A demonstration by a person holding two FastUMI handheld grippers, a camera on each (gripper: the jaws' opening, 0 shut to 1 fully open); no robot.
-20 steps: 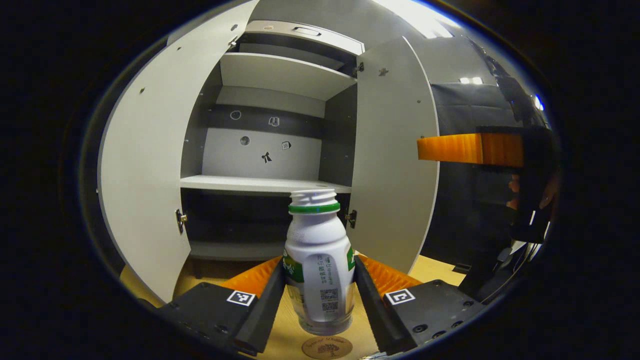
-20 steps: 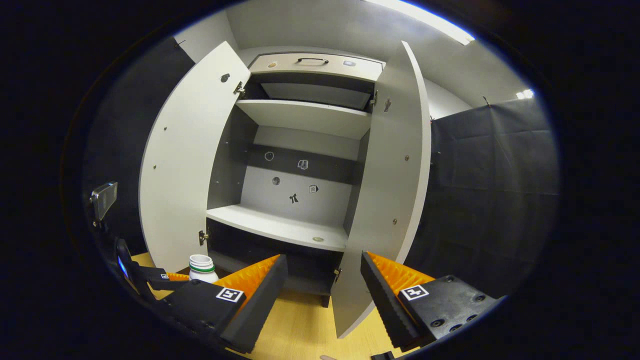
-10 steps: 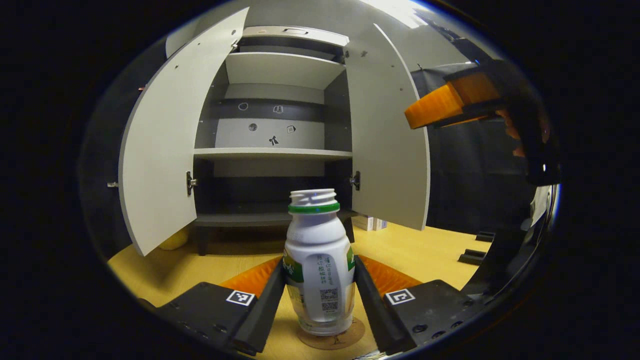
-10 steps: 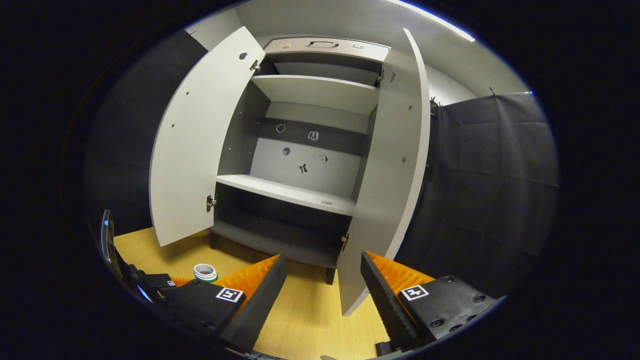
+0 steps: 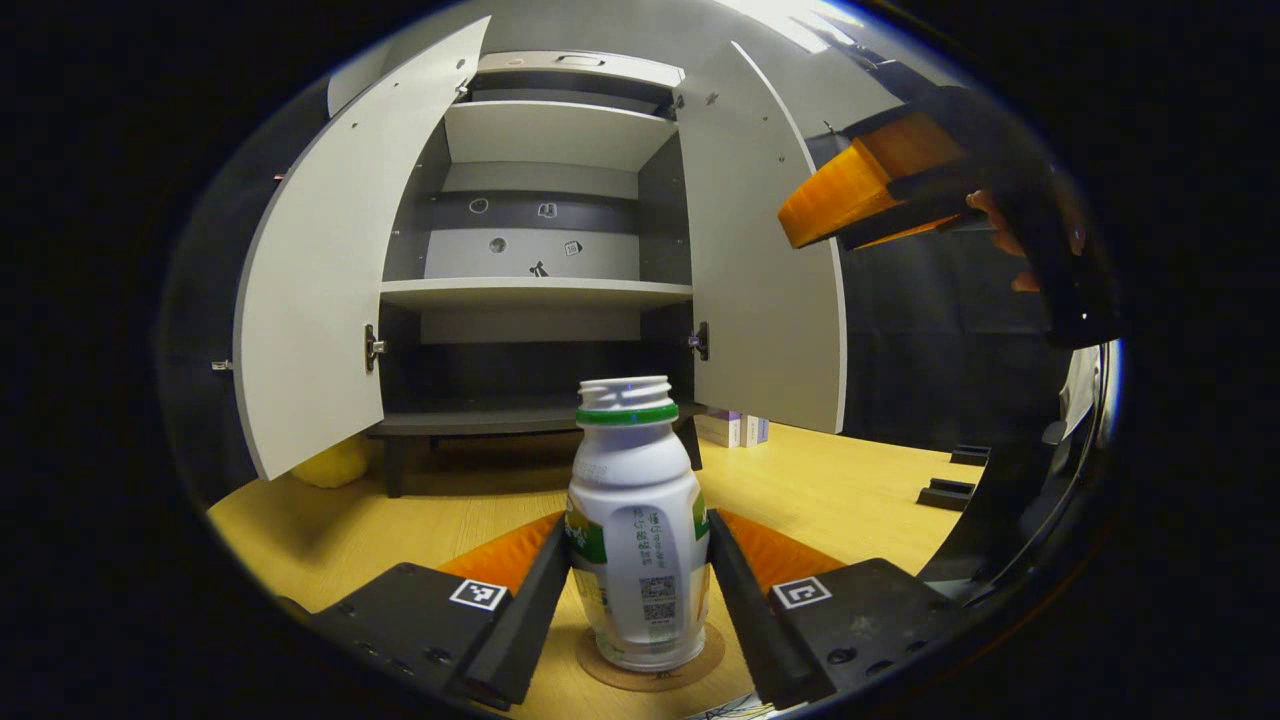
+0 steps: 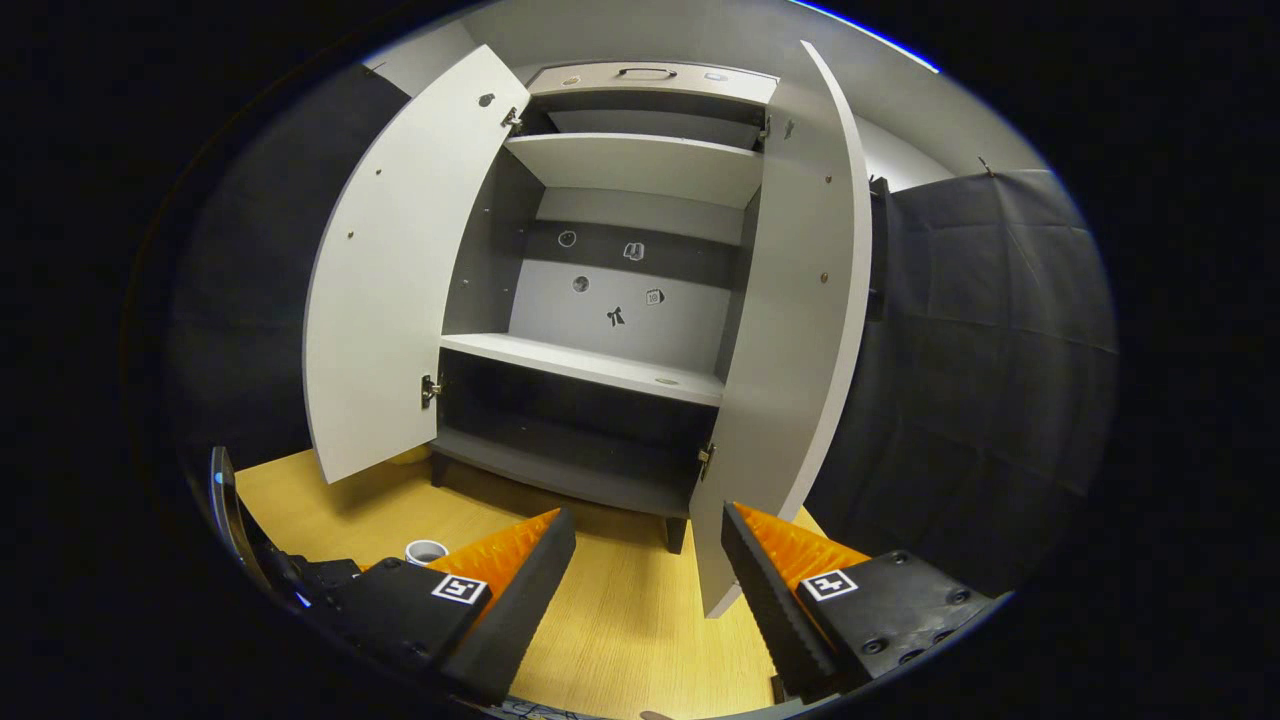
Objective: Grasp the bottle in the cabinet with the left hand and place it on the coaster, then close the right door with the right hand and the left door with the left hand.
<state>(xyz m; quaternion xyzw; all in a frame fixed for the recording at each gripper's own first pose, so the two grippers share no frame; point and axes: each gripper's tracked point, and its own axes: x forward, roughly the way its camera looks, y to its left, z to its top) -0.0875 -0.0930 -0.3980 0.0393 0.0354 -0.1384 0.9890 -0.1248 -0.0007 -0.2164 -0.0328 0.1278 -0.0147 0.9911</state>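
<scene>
Behind everything on the pale wooden table top (image 5: pixel 840 490) stands the tall grey two-door cabinet (image 5: pixel 540 290), both leaves swung wide: the flat grey left door (image 5: pixel 320 280) and the flat grey right door (image 5: pixel 765 270). From the right gripper view the same cabinet (image 6: pixel 620 330) shows its bare middle shelf, with the left door (image 6: pixel 400 280) and right door (image 6: pixel 800 330) open and the right door's lower corner just beyond the fingers.

Left gripper (image 5: pixel 640 610) sits low and level over the table, its two fingers pressed against opposite sides of the white plastic bottle with a green neck band (image 5: pixel 638 540). That bottle stands upright, long axis vertical, mouth up and printed label facing the camera, its base on the round brown cork coaster (image 5: pixel 648 668), whose far part is hidden behind the bottle.

Right gripper (image 6: pixel 648 590) is held higher, looking towards the cabinet, its fingers spread wide apart with nothing between them. In the left gripper view it (image 5: pixel 850 195) hangs raised at upper right beside the right door's edge, one finger visible from the side, with the fingertips of a hand (image 5: pixel 1010 250) partly seen behind its dark body.

At the lower left of the right gripper view, the bottle's white open mouth (image 6: pixel 427 551) alone peeks over the near finger; the rest is hidden.

A yellow rounded object (image 5: pixel 335 465) lies half-hidden under the left door, too unclear to identify.
</scene>
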